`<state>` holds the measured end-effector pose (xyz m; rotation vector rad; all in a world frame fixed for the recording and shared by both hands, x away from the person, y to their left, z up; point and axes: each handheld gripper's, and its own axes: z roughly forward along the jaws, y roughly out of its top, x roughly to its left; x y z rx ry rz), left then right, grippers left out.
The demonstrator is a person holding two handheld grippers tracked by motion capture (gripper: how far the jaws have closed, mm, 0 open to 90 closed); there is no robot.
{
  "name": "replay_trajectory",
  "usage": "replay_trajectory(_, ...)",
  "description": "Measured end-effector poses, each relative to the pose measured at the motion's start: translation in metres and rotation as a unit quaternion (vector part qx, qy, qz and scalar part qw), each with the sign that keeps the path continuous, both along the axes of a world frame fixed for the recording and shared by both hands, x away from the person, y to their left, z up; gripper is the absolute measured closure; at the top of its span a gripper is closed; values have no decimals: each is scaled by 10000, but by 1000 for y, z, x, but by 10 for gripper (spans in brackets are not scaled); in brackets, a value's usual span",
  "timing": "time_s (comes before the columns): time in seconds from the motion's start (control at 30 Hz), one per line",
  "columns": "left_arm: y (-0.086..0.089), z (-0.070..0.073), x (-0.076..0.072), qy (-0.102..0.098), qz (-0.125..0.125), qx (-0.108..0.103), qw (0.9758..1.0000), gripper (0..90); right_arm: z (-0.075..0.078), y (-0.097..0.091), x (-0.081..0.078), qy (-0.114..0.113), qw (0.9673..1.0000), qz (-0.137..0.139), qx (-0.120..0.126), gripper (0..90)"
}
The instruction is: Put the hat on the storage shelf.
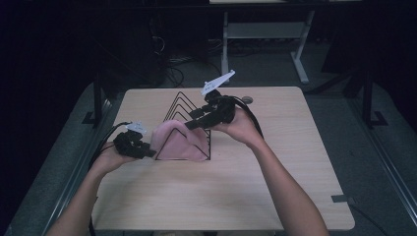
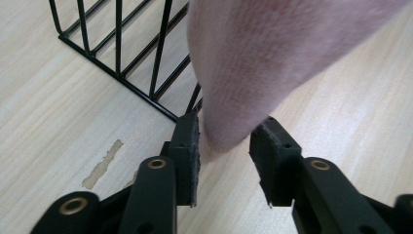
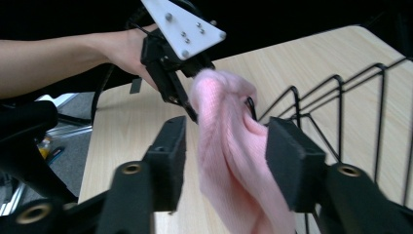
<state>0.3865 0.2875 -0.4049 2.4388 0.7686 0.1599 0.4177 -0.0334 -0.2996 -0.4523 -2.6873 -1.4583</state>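
A soft pink knitted cloth (image 1: 179, 142) hangs draped over the front loop of a black wire triangular rack (image 1: 189, 110) on a pale wooden table (image 1: 221, 196), as a person works 2 hand-held tools at it. The left gripper (image 2: 224, 146), low at the cloth's left corner, stands with jaws spread, and the cloth tip lies between the pads without being squeezed. The right gripper (image 3: 224, 161), up near the rack's peak, is likewise parted around a bunched fold, gripping nothing. To finish the step cleanly, both tools would best back straight away from the fabric, so no pad snags the knit and drags it off the wire.
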Motion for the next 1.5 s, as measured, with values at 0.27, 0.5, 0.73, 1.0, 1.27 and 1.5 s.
replay_trajectory(0.27,6,4,-5,-57,143,-32,9999,510,2,-33,-6,-114,9992,-391,27,394)
replay_trajectory(0.5,14,2,-11,-48,280,-132,9995,463,-3,-63,-11,-120,9970,-770,10,338)
replay_trajectory(0.73,18,0,-15,-31,329,-131,9994,442,-13,-92,-16,-49,9939,-1093,-102,298)
replay_trajectory(1.0,15,4,-20,-78,299,-93,9995,427,-24,-122,-24,9,9897,-1421,-196,289)
replay_trajectory(1.27,19,0,-28,-74,368,-168,9992,403,-41,-155,-36,97,9842,-1747,-255,279)
replay_trajectory(1.5,24,-3,-33,-68,487,-233,9985,382,-64,-188,-53,251,9775,-2083,-215,265)
